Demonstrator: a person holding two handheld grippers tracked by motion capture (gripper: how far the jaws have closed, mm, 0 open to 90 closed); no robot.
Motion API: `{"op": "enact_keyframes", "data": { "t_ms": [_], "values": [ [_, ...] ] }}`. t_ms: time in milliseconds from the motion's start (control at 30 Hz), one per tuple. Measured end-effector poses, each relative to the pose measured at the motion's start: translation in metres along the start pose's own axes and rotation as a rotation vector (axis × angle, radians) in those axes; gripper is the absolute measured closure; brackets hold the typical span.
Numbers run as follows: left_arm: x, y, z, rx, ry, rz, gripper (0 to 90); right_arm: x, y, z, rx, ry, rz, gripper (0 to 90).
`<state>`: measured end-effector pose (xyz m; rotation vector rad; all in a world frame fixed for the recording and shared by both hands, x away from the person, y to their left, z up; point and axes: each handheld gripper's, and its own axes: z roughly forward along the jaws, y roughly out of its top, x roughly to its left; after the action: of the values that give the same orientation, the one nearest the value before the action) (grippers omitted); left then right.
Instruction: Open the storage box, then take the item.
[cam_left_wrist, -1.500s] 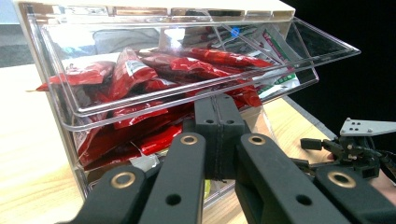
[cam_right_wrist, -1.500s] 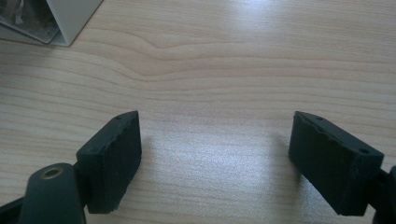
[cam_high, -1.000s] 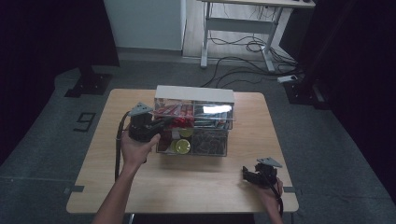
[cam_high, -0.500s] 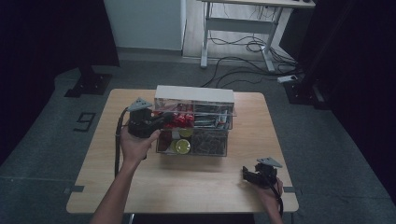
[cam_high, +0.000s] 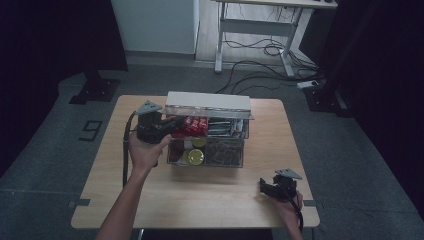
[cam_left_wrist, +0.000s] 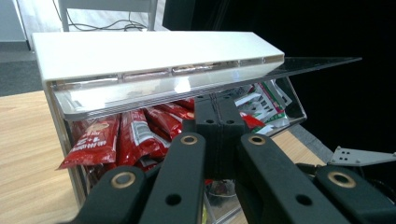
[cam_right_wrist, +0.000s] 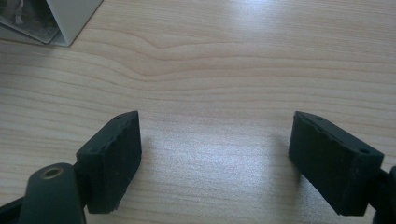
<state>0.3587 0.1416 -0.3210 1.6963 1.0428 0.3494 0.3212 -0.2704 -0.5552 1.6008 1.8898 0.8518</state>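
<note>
A clear organiser box (cam_high: 207, 100) with a white top (cam_left_wrist: 140, 51) stands mid-table. Its clear front flap (cam_high: 210, 114) (cam_left_wrist: 187, 88) is held up about level. Red sachets (cam_high: 192, 126) (cam_left_wrist: 135, 135) lie packed in the upper tier. My left gripper (cam_high: 172, 123) (cam_left_wrist: 217, 109) is shut with nothing seen between its jaws. Its tips reach under the flap, right at the sachets. My right gripper (cam_high: 263, 186) (cam_right_wrist: 215, 158) rests open on the wooden table (cam_high: 150, 200) near the front right corner, well apart from the box.
The lower tier holds yellow round items (cam_high: 195, 156) and dark mesh compartments (cam_high: 225, 152). Green-and-white packets (cam_left_wrist: 268, 100) fill the upper tier's far end. A desk frame and cables (cam_high: 260, 50) lie on the floor beyond the table.
My left gripper has shifted slightly toward the box's upper tier, and the clear flap has swung up over its jaws. The right gripper has stayed put.
</note>
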Motion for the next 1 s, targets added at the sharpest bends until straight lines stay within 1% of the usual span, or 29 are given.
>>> {"op": "enact_keyframes", "data": {
  "t_ms": [267,667,933,1000],
  "values": [
    [-0.0003,0.0049,0.0007,-0.006,0.005,0.002,90.0,0.0,0.0,0.0001,-0.001,0.0,0.0,17.0],
    [0.0019,0.0051,0.0026,-0.004,0.002,-0.005,90.0,0.0001,0.0,0.0,-0.002,0.0,0.0,17.4],
    [0.0031,0.0064,0.0033,-0.001,-0.004,-0.004,90.0,0.0007,-0.0006,-0.0016,-0.015,0.0,0.003,25.9],
    [0.0036,0.0068,0.0045,0.002,-0.005,-0.003,90.0,0.0019,0.0003,-0.0024,-0.012,0.004,0.001,26.7]
  ]
}}
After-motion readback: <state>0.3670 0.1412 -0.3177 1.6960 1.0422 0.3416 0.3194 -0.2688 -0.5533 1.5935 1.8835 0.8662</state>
